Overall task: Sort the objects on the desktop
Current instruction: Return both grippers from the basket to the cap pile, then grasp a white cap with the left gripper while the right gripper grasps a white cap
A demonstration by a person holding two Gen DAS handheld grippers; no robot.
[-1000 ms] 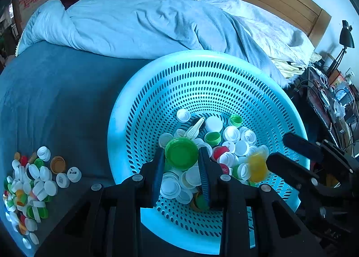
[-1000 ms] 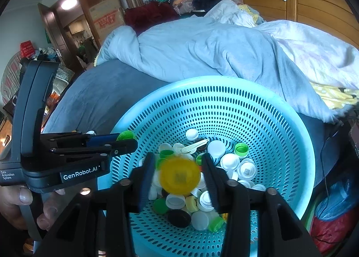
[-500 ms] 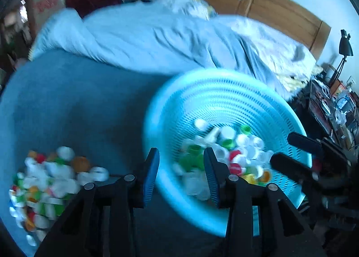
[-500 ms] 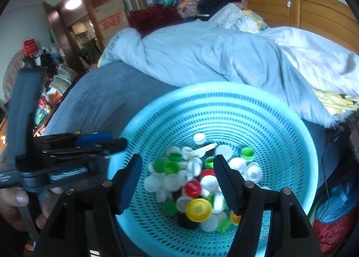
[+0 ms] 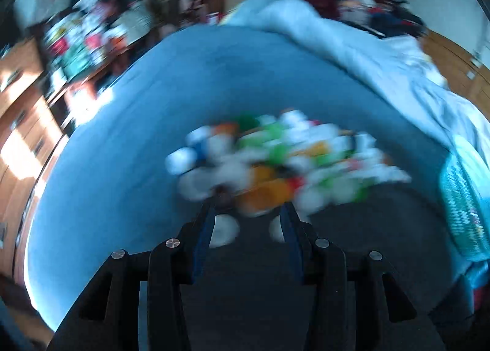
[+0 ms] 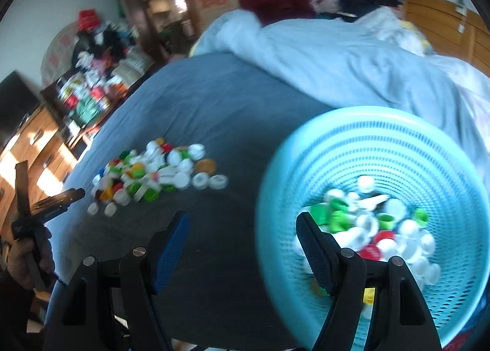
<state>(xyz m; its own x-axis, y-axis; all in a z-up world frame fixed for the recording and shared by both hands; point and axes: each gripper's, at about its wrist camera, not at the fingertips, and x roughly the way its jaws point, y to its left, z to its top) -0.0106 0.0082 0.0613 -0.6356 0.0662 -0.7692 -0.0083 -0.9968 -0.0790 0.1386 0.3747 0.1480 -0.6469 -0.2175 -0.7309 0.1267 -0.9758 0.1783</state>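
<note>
A turquoise perforated basket (image 6: 382, 136) on the blue bed holds several bottle caps (image 6: 370, 228); its edge shows at the right of the left wrist view (image 5: 462, 198). A loose pile of mixed caps (image 6: 153, 173) lies to its left on the sheet, blurred in the left wrist view (image 5: 275, 161). My left gripper (image 5: 248, 213) hangs just short of that pile, jaws opening, nothing between them. It also shows far left (image 6: 72, 196), held by a hand (image 6: 27, 256). My right gripper (image 6: 242, 222) is beside the basket's left rim, jaws opening and empty.
A crumpled light-blue duvet (image 6: 321, 54) lies behind the basket and pile. A wooden headboard (image 6: 444, 17) stands at the back right. Cluttered shelves and wooden drawers (image 6: 92, 90) line the bed's left side. Flat blue sheet (image 6: 214, 106) stretches between pile and duvet.
Both grippers let go of their caps, green from the left and yellow from the right, and opened. The left swung far left to the loose pile; the right shifted left off the basket.
</note>
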